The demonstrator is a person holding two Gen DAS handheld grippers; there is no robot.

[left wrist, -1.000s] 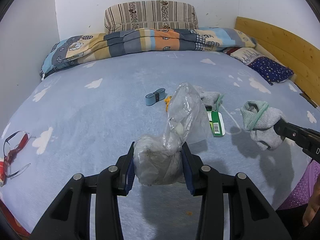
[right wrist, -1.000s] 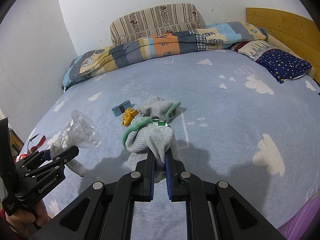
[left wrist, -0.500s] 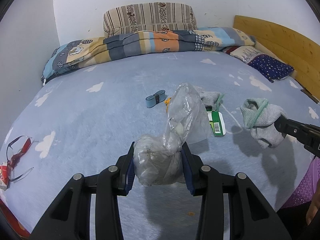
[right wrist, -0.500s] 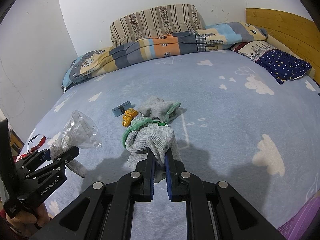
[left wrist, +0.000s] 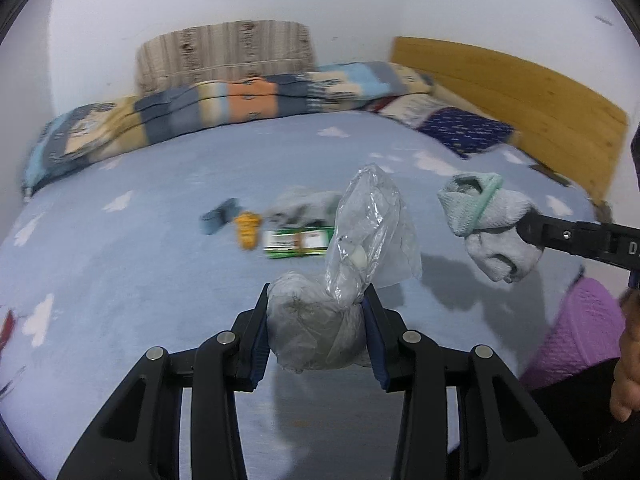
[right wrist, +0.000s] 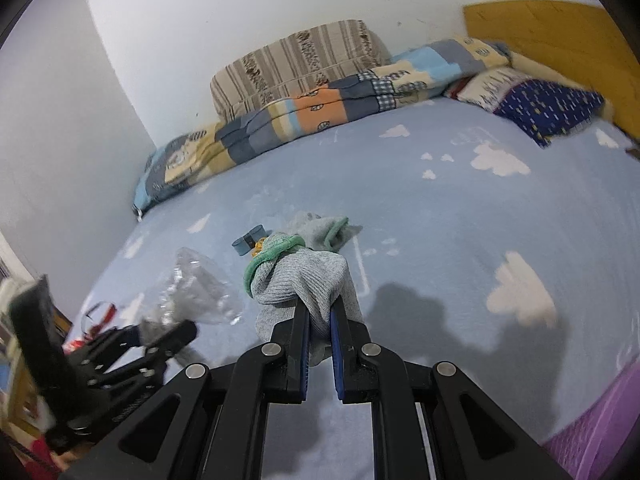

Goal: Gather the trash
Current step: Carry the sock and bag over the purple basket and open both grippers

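1. Left wrist view: close above the bed (left wrist: 160, 184), angled down, facing the striped pillow (left wrist: 224, 54) and wall.
2. Right wrist view: same heading, further right, tilted.
3. Shared: pillow, patchwork quilt (right wrist: 304, 116), wooden headboard (right wrist: 560, 36).

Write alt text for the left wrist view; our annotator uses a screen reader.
The left gripper clamps a crumpled clear plastic bag above a blue cloud-print bed. At right, the right gripper holds a grey sock; small items lie behind.
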